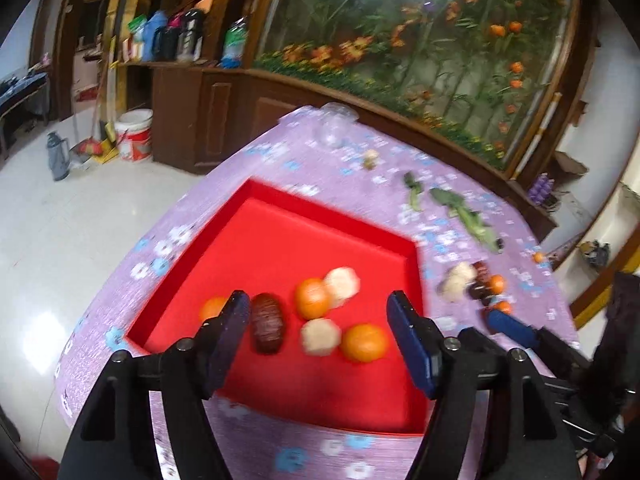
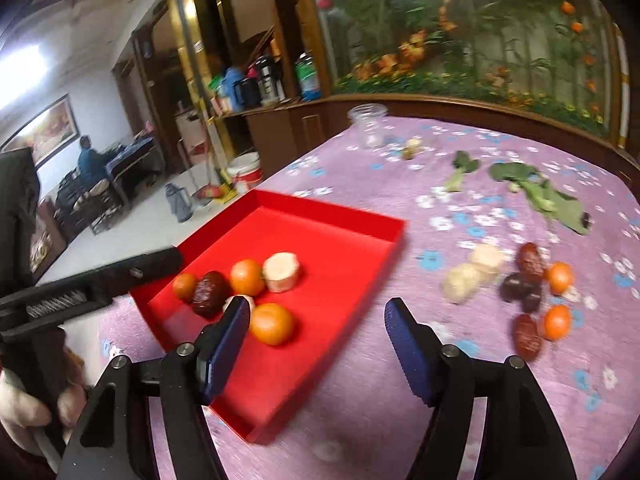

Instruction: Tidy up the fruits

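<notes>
Nearest, left gripper (image 1: 316,312) spread wide and empty above the red tray (image 1: 208,240), jaws straddling the fruit already gathered there; probably just let go of a piece or lining up over the pile. Right gripper (image 2: 316,312) likewise parted with nothing between the blue pads (image 2: 224,344), hanging over the tray's near right edge, aimed between tray and loose fruit; likely on the way to fetch the next piece.

Inside the tray, clustered at the near corner: a dark red date (image 2: 208,294), three small oranges, one of them nearest (image 2: 273,324), and pale peeled banana chunks, one upright (image 2: 282,272). Grouped close together, some touching, presumably because dropped at the same handy spot.

Still outside, to the right on the cloth: two more banana chunks (image 2: 472,272), dark dates (image 2: 530,258) and two small oranges (image 2: 559,278), huddled in a loose heap, so roughly half the sorting left by this reckoning.

Farther along, wilted green leaves (image 2: 544,200), a small pale scrap too blurred to name, and a clear glass jar (image 2: 368,124) near the far edge.

Underneath, a table under a purple cloth with blue and white flowers (image 2: 360,420). Beyond, a dark wooden cabinet (image 1: 224,104) with bottles and flasks on its shelf, a mural of flowers and greenery (image 1: 420,40), a white bucket (image 1: 134,136) on a pale tiled floor, and a seated person (image 2: 90,160) at a distant desk.
</notes>
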A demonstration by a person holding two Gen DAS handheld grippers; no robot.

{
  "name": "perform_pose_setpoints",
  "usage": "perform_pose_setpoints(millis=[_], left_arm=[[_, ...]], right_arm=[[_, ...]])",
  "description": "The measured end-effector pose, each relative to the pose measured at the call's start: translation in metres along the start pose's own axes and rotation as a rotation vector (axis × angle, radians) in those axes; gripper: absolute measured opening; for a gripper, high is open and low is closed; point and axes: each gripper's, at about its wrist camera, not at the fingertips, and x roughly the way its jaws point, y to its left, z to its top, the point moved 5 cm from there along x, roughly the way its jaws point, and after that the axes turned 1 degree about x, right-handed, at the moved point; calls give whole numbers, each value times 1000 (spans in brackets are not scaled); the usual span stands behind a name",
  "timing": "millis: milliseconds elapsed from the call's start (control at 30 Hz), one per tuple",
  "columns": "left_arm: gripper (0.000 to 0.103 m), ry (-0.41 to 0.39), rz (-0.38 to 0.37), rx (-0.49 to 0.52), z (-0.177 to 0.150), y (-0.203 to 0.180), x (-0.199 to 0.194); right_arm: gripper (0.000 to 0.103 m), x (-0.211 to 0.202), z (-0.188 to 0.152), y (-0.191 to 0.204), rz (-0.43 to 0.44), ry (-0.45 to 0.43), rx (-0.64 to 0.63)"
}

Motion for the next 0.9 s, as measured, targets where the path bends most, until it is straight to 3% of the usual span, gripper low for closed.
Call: perform_pose_setpoints(millis=[200, 400, 667, 767, 900], left_arm=[[70, -97, -30, 113, 31, -46, -52], [70, -249, -123, 193, 84, -88, -138], [70, -365, -189, 266, 151, -122, -246], [71, -437, -148, 290, 188, -133, -288], [84, -469, -79, 321, 232, -145, -316]], right_arm=[[75, -63, 10, -47, 36, -9, 162], [75, -191, 57, -78, -10, -173, 190], [75, -381, 132, -80, -207, -403, 124], [75, -437, 167, -78, -333, -445, 104], [78, -497, 205, -72, -475, -478, 103]])
